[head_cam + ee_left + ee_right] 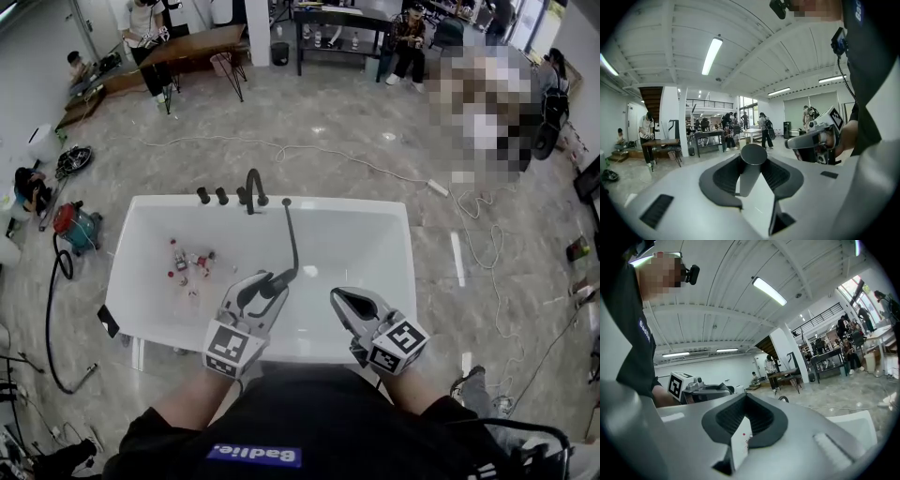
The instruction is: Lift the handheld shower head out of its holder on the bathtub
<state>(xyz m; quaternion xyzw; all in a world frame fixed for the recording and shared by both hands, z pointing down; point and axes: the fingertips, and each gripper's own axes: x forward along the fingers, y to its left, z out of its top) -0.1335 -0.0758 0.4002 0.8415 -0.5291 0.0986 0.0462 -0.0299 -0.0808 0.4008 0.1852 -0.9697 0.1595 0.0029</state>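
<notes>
The black handheld shower head (273, 280) is off the far rim and over the near half of the white bathtub (405, 246). My left gripper (263, 288) is shut on its handle. Its black hose (294, 239) runs back to the holder (286, 202) on the far rim. In the left gripper view the grey handle (751, 169) sits upright between the dark pads (725, 176) of my left gripper (753, 161). My right gripper (338, 295) hovers over the near rim beside it, tips together and holding nothing. It shows again in the right gripper view (746, 405).
A black faucet (253, 190) and two knobs (212, 195) stand on the far rim. Small red and white items (187, 264) lie in the tub's left part. A red vacuum (73, 225) and cables (473, 225) are on the floor around it. People stand at distant tables.
</notes>
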